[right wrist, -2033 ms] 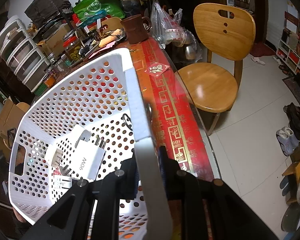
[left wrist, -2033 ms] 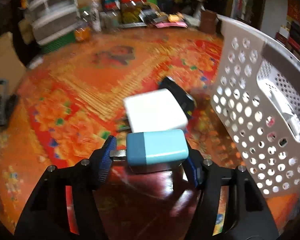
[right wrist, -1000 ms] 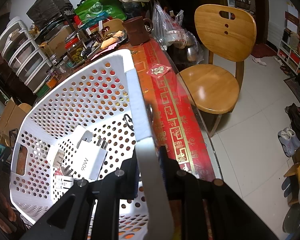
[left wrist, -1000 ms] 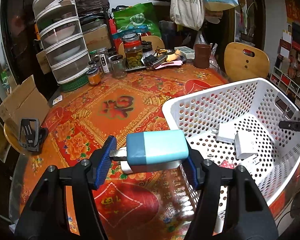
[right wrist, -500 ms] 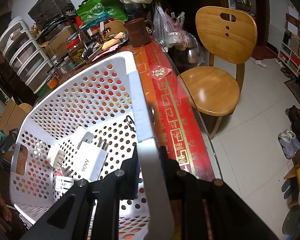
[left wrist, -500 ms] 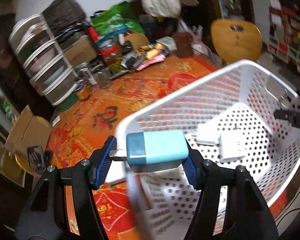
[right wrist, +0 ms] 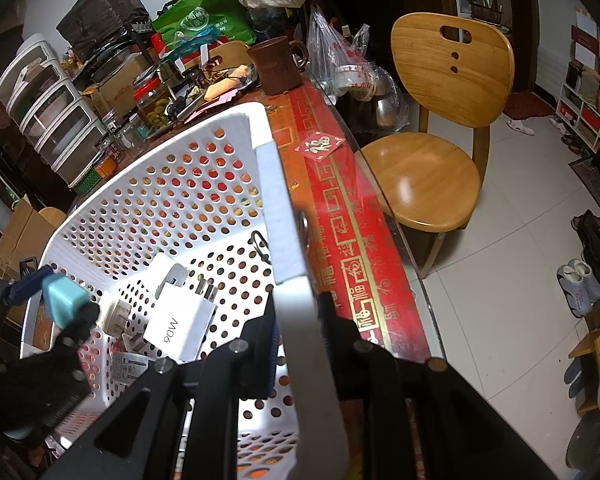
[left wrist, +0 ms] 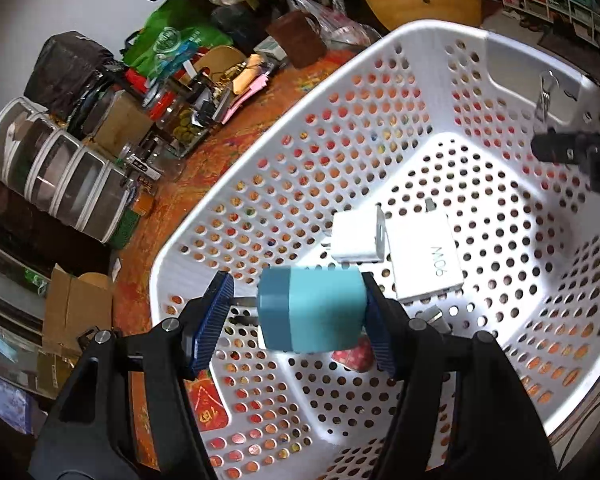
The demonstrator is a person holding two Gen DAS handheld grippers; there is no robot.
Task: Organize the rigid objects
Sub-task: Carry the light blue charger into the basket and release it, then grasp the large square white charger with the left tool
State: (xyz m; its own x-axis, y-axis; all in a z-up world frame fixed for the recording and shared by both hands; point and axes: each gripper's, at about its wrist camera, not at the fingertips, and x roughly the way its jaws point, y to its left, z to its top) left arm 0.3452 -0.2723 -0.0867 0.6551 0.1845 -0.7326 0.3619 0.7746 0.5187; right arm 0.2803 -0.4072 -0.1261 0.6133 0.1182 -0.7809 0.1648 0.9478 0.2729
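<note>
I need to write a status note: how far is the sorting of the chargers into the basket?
Done: two white chargers lie in the white basket. In hand: the left gripper holds a blue charger above the basket floor; the right gripper clamps the rim. Left: release it inside.

The left gripper (left wrist: 296, 318) is hanging above the inside of the white basket (left wrist: 380, 92), its blue-padded jaws pinching a blue charger (left wrist: 310, 310) from both sides (the prongs are pointing toward its left finger). The right gripper (right wrist: 300, 344) is sitting at the basket's opposite wall, its two fingers closing on that rim, one inside and one outside the basket.
</note>
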